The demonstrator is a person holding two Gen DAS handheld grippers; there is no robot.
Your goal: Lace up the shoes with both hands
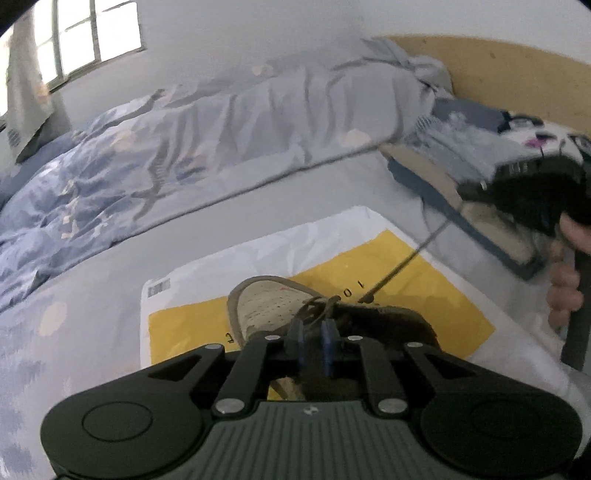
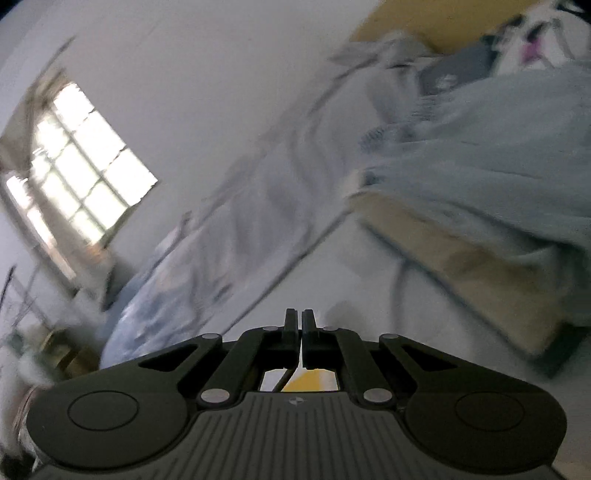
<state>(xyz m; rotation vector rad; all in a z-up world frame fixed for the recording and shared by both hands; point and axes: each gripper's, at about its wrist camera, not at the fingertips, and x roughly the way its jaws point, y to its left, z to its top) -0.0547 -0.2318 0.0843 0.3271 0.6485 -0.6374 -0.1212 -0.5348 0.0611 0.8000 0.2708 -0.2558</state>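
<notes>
Heel half of shoe (image 1: pixel 269 306) hidden behind left gripper (image 1: pixel 311 343); only pale perforated toe and dark collar showing, resting on yellow-and-white bag (image 1: pixel 177 332) on sheet (image 1: pixel 92 369), at near edge of left view; print on bag too small to read. Left pads (image 1: pixel 327 345) slightly parted, gap dark, nothing seen pressed between them, so released; loose loops of lace (image 1: pixel 406 258) just ahead of tips, over the tongue. One strand running taut from eyelets up and right to right gripper (image 1: pixel 478 188), blurred and cut off by frame edge; hand (image 1: pixel 565 291) on its handle only partly in view. In right view, everything smeared by motion; right jaws clenched, a hairline slit between them; pinch on lace itself hard to make out, yet a thin dark strand passes under the fingers over a sliver of yellow, and strand's tautness in left view says grasping lace. Shoe absent from right view, blocked by gripper body. Around: rumpled quilt (image 1: pixel 184 147) along far side of bed; tan cushion (image 1: pixel 439 177) with blue edge near right gripper; fuzzy grey blanket (image 2: pixel 498 147) over it; wooden headboard (image 1: pixel 517 62) behind; white plush thing (image 1: pixel 543 138) at corner, indistinct; bright window (image 1: pixel 96 33) at top left.
</notes>
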